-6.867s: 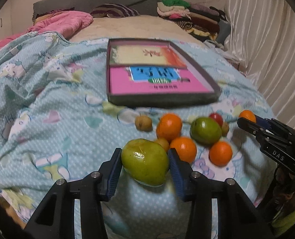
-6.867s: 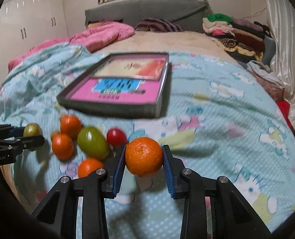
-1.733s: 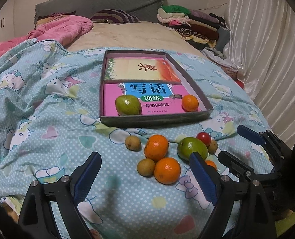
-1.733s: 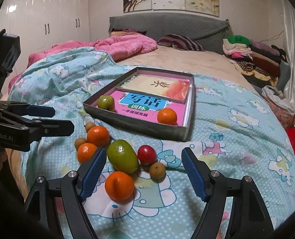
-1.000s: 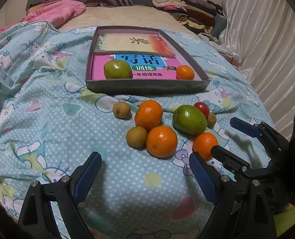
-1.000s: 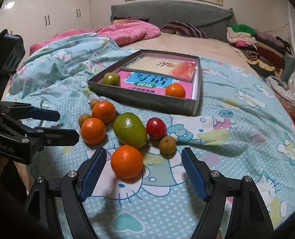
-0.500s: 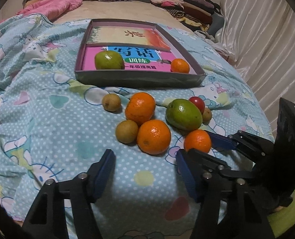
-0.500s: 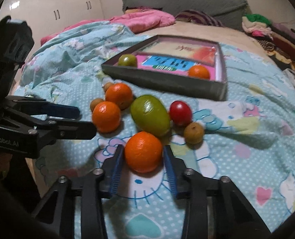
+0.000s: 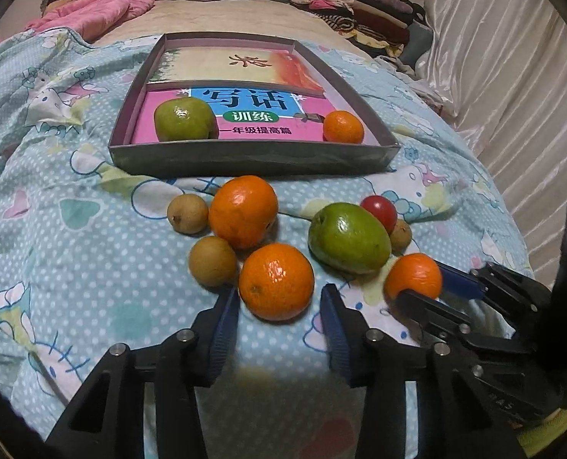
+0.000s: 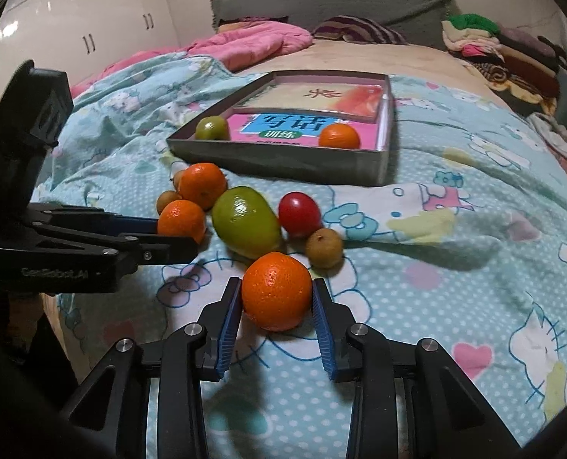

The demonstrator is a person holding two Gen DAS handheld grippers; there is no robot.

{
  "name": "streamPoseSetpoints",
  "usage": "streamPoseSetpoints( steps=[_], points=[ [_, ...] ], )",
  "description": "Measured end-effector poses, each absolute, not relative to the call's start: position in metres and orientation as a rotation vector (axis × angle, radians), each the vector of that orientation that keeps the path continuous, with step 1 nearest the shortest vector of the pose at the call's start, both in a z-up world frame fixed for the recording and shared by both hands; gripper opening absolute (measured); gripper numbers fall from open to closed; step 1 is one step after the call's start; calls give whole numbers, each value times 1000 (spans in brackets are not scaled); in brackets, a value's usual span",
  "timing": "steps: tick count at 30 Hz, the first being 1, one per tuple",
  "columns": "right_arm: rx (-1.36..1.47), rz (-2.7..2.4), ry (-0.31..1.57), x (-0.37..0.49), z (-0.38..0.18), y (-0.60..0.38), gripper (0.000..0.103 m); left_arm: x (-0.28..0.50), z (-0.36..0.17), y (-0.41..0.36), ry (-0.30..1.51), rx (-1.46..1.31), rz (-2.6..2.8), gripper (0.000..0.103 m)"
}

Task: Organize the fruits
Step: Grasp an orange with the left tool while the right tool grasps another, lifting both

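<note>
the orange [image 10: 276, 295] i want sits on the bed [image 10: 455, 306], right at the front of the fruit pile. a second ago my right gripper [image 10: 277, 308] had wide jaws around it. they have just been closing, and now the blue pads touch both sides, so i hold it.

my left gripper [image 9: 280, 308] has just been closing its jaws too. they are narrow now, with another orange [image 9: 276, 281] between them, but i see a little gap on each side, so i don't think it is held yet.

the box [image 9: 252, 160] further back on the bed already has a green fruit [image 9: 184, 119] and a small orange [image 9: 343, 127] in it. i think lifting comes next, once the left side grips. more fruit waits, like the green mango [image 9: 349, 243] and the red tomato [image 9: 379, 212].
</note>
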State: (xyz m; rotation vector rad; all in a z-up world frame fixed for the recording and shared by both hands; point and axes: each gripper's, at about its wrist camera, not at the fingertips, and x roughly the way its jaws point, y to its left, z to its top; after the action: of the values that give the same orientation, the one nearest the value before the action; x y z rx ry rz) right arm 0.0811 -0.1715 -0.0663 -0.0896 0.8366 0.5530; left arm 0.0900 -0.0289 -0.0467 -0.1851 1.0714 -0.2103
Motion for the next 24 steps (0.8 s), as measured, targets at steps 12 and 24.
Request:
streamPoseSetpoints(
  steps=[12, 24],
  points=[
    [-38, 539, 822, 84, -59, -185, 37, 100, -48, -36, 1059, -146, -218, 40],
    [7, 542, 785, 93, -41, -190, 36, 92, -11, -26, 997, -188, -271, 40]
  ],
)
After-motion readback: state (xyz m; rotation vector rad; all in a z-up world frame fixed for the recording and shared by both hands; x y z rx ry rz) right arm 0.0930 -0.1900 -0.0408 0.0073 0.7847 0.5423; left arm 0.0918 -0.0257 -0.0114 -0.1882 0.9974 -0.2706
